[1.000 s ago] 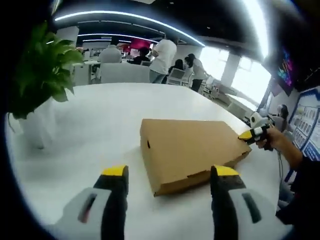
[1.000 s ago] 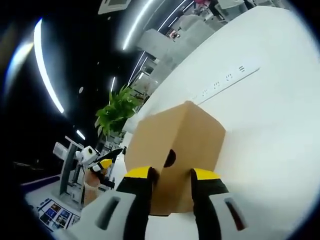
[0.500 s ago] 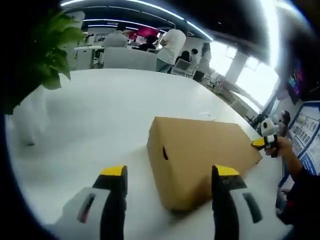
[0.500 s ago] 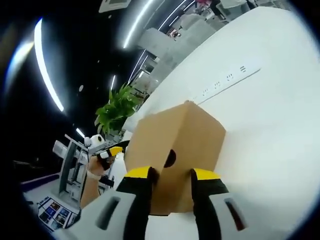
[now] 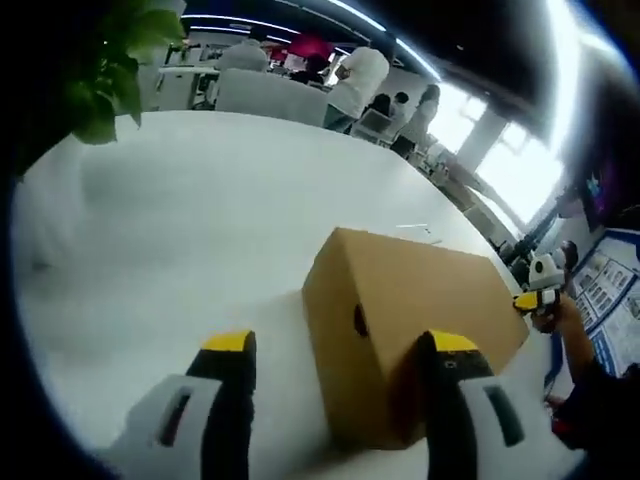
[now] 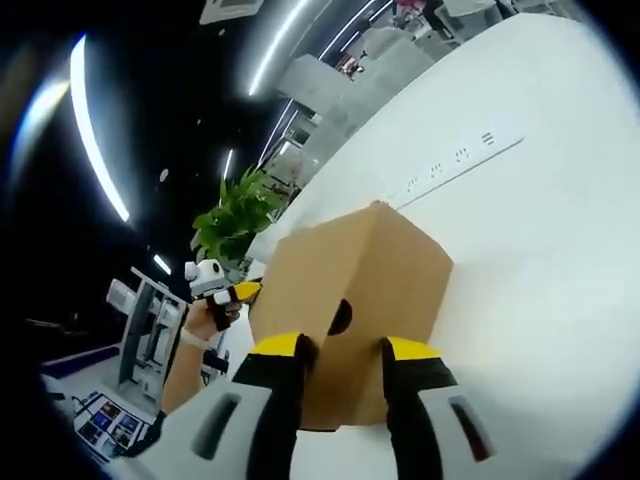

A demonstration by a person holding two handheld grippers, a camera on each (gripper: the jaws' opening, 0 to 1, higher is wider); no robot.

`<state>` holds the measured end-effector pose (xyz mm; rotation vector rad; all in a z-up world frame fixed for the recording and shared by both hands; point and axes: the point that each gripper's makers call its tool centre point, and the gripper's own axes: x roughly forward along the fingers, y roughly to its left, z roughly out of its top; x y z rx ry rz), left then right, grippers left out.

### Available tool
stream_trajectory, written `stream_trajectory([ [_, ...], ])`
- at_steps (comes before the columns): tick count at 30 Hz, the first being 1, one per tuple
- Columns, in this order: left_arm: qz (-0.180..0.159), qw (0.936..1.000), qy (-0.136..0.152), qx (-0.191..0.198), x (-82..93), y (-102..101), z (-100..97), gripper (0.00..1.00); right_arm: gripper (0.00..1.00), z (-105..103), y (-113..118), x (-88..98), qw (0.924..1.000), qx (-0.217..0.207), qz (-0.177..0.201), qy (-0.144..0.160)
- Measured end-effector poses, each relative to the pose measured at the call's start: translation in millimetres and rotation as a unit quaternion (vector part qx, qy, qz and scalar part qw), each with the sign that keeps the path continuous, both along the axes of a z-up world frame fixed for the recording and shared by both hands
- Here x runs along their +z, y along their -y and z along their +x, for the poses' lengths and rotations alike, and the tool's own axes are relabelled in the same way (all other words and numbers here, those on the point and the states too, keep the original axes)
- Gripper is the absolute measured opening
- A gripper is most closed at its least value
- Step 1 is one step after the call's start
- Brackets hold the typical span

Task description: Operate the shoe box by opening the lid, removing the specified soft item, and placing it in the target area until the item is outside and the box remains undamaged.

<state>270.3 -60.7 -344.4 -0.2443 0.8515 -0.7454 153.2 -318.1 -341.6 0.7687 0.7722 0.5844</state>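
In the left gripper view, the left gripper [image 5: 340, 350] has its two yellow-tipped jaws set wide apart, and nothing is between them. The brown shoe box [image 5: 410, 310] lies closed on the white table [image 5: 200, 220]. Its near end, with a small round hole, faces this camera, and the right jaw overlaps the near corner of the box. I cannot tell if it touches. At the far end of the box the right gripper [image 5: 532, 298] is seen small, held by a hand [image 5: 560, 315]. A green plant [image 5: 95, 70] stands at the table's left edge, and people [image 5: 355, 85] stand in the background.

In the right gripper view, the right gripper [image 6: 340, 350] has its jaws narrow, closed on the end wall of the shoe box [image 6: 350, 290] just below the round hole. Here the left gripper [image 6: 225, 290] appears beyond the box on the left, in a hand [image 6: 205, 315]. This view also shows a white strip of sockets [image 6: 455, 160] lying on the table [image 6: 540, 260], and the plant [image 6: 235, 215] behind the box.
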Motion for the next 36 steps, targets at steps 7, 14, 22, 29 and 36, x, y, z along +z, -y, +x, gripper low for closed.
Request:
stream_trajectory([
  [7,-0.035,0.9992,-0.022,0.001,-3.0,5.3,-8.2,0.69,0.3,1.0,-1.7,0.0,1.0,0.001,0.001,0.002],
  [14,-0.08,0.9951,-0.059,0.004,-10.6,12.2,-10.6,0.71,0.3,1.4,-2.3,0.2,1.0,0.001,0.0,0.002],
  [22,-0.102,0.9919,-0.076,0.0,-11.0,15.3,-7.2,0.67,0.3,2.3,-3.2,-0.2,1.0,0.0,0.003,0.003],
  [29,-0.131,0.987,-0.093,-0.004,-9.3,19.5,-7.9,0.59,0.3,1.8,-4.0,0.2,1.0,0.0,0.003,0.004],
  [36,-0.133,0.9863,-0.097,-0.001,-9.3,20.7,-9.0,0.59,0.3,1.0,-4.4,0.6,1.0,0.0,0.003,0.003],
])
